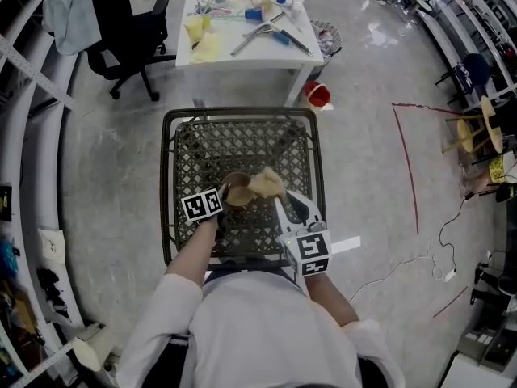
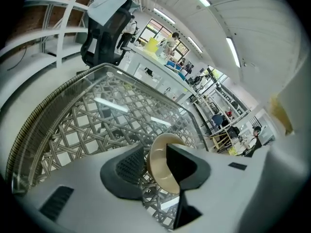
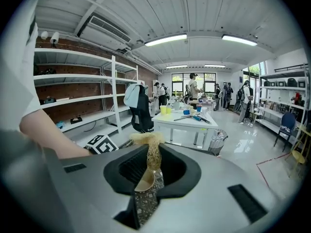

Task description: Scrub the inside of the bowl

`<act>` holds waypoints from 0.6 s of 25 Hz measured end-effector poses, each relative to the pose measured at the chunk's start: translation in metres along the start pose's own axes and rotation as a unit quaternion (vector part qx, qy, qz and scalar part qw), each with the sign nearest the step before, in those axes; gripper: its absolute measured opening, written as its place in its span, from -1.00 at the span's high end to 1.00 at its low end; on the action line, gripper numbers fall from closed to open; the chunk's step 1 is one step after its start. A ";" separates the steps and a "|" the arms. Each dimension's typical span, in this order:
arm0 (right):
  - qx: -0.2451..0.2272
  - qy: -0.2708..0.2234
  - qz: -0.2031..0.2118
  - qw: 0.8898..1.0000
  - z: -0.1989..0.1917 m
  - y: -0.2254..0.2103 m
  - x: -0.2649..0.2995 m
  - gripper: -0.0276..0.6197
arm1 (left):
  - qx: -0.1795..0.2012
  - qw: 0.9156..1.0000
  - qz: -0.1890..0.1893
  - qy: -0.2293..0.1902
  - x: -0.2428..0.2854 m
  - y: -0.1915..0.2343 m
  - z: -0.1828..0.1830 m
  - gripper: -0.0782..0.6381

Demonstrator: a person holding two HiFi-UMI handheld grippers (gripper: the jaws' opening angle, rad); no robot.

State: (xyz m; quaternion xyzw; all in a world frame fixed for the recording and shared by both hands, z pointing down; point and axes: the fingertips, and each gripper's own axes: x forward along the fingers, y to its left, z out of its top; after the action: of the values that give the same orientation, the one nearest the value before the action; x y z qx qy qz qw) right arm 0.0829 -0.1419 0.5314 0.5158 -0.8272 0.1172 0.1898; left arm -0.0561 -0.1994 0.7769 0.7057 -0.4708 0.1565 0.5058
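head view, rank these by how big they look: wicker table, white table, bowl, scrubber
1. wicker table
2. white table, though it stands farther from the camera
3. bowl and scrubber: they look about alike, so no ranking between them

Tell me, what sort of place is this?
Probably a lab or workshop: open metal shelving along a brick wall, a cluttered white worktable, and red tape lines marked on the shiny floor.
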 end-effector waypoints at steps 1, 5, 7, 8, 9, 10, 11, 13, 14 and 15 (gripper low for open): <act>0.000 -0.002 0.000 1.000 0.001 0.001 0.000 0.68 | 0.014 1.000 0.001 0.000 -0.003 -0.001 0.002 0.39; -0.001 -0.011 0.000 1.000 0.006 0.001 0.000 0.68 | 0.063 0.998 0.011 -0.011 -0.017 -0.002 0.015 0.39; -0.002 -0.017 -0.001 1.000 0.008 0.000 -0.001 0.68 | 0.074 0.997 0.010 -0.028 -0.026 -0.006 0.025 0.40; -0.004 -0.021 -0.002 1.000 0.009 0.000 -0.001 0.68 | 0.082 0.996 0.006 -0.039 -0.031 -0.010 0.031 0.43; -0.005 -0.024 -0.003 1.000 0.011 -0.001 -0.001 0.68 | 0.096 0.994 0.001 -0.050 -0.036 -0.016 0.038 0.48; -0.006 -0.027 -0.004 1.000 0.013 -0.001 -0.001 0.68 | 0.114 0.992 -0.006 -0.059 -0.041 -0.022 0.044 0.51; -0.006 -0.030 -0.004 1.000 0.015 -0.001 -0.001 0.68 | 0.131 0.989 -0.012 -0.067 -0.046 -0.029 0.051 0.54; -0.005 -0.035 -0.004 0.999 0.019 0.000 -0.001 0.68 | 0.155 0.984 -0.027 -0.088 -0.058 -0.042 0.063 0.59; -0.005 -0.037 -0.003 0.999 0.020 0.000 -0.002 0.68 | 0.163 0.981 -0.033 -0.100 -0.065 -0.050 0.069 0.61; -0.004 -0.039 -0.003 0.999 0.021 0.000 -0.003 0.68 | 0.173 0.978 -0.039 -0.111 -0.072 -0.057 0.074 0.62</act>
State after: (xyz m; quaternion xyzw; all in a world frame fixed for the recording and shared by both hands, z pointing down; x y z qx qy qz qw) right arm 0.0796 -0.1479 0.5112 0.5218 -0.8327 0.0928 0.1601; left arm -0.0644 -0.2242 0.6619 0.8135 -0.4621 0.1363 0.3258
